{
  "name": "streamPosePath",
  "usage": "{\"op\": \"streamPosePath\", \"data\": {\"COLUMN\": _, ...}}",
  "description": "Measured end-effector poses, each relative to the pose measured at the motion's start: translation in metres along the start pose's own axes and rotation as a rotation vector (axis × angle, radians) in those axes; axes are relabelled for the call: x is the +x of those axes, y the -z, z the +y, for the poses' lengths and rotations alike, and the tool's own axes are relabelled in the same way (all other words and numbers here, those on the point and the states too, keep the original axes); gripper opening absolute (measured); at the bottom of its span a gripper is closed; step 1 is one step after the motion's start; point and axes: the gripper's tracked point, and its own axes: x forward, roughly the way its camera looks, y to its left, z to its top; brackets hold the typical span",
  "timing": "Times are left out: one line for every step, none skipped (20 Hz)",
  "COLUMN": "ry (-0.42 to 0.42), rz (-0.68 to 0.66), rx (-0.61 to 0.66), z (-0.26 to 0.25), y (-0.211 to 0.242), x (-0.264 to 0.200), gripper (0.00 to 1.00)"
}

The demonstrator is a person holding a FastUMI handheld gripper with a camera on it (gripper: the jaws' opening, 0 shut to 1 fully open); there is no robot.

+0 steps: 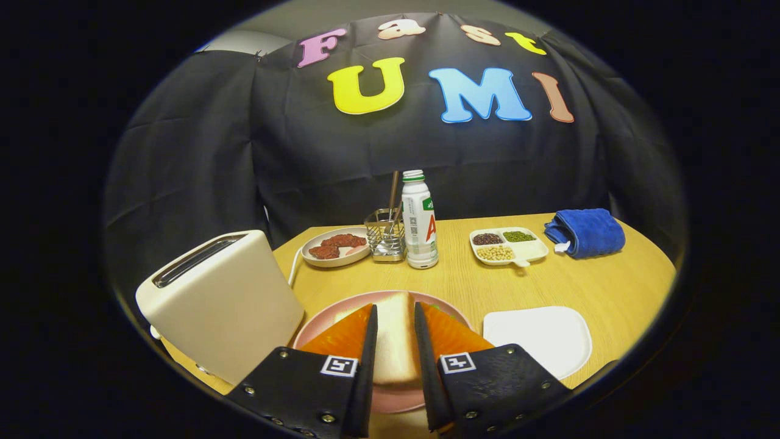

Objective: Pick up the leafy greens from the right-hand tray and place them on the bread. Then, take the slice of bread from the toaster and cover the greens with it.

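1. The claw (396, 306) is hovering with its fingers spread a little, pinching nothing, just over the pale, soft square slice of bread (395, 341).
2. The slice is lying flat on the round pink plate (323, 323); a thin sliver of green (440, 303), likely the leafy greens, is peeking out at its far edge, so the greens are probably sitting covered already.
3. Bread is handling light and crushable; gripping gently across opposite crusts is looking safest.
4. The cream boxy toaster (225, 299) is crowding the plate's left; the flat white right-hand tray (539, 338) is lying just right.
5. Open wooden desk (609, 286) is stretching beyond, before the white bottle (419, 219) and folded blue cloth (586, 231).
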Motion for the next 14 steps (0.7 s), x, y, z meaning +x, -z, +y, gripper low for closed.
{"op": "streamPosePath", "data": {"ry": 0.008, "rz": -0.010, "rx": 0.005, "z": -0.006, "y": -0.004, "x": -0.002, "gripper": 0.35}}
{"op": "streamPosePath", "data": {"ry": 0.001, "rz": -0.027, "rx": 0.009, "z": -0.010, "y": -0.009, "x": -0.003, "gripper": 0.38}}
{"op": "streamPosePath", "data": {"ry": 0.001, "rz": -0.044, "rx": 0.013, "z": -0.016, "y": -0.013, "x": -0.005, "gripper": 0.44}}
{"op": "streamPosePath", "data": {"ry": -0.001, "rz": -0.068, "rx": 0.017, "z": -0.022, "y": -0.022, "x": -0.011, "gripper": 0.52}}
{"op": "streamPosePath", "data": {"ry": -0.001, "rz": -0.092, "rx": 0.021, "z": -0.030, "y": -0.030, "x": -0.017, "gripper": 0.52}}
{"op": "streamPosePath", "data": {"ry": 0.003, "rz": -0.113, "rx": 0.023, "z": -0.039, "y": -0.039, "x": -0.024, "gripper": 0.52}}
{"op": "streamPosePath", "data": {"ry": 0.007, "rz": -0.132, "rx": 0.018, "z": -0.050, "y": -0.046, "x": -0.033, "gripper": 0.52}}
{"op": "streamPosePath", "data": {"ry": 0.013, "rz": -0.147, "rx": 0.006, "z": -0.061, "y": -0.052, "x": -0.039, "gripper": 0.52}}
{"op": "streamPosePath", "data": {"ry": 0.023, "rz": -0.156, "rx": -0.011, "z": -0.074, "y": -0.057, "x": -0.046, "gripper": 0.52}}
{"op": "streamPosePath", "data": {"ry": 0.031, "rz": -0.164, "rx": -0.028, "z": -0.087, "y": -0.058, "x": -0.055, "gripper": 0.52}}
{"op": "streamPosePath", "data": {"ry": 0.037, "rz": -0.171, "rx": -0.045, "z": -0.101, "y": -0.061, "x": -0.063, "gripper": 0.52}}
{"op": "streamPosePath", "data": {"ry": 0.043, "rz": -0.189, "rx": -0.058, "z": -0.115, "y": -0.065, "x": -0.070, "gripper": 0.51}}
{"op": "streamPosePath", "data": {"ry": 0.048, "rz": -0.211, "rx": -0.068, "z": -0.129, "y": -0.069, "x": -0.078, "gripper": 0.52}}
{"op": "streamPosePath", "data": {"ry": 0.073, "rz": -0.244, "rx": -0.088, "z": -0.148, "y": -0.074, "x": -0.081, "gripper": 0.52}}
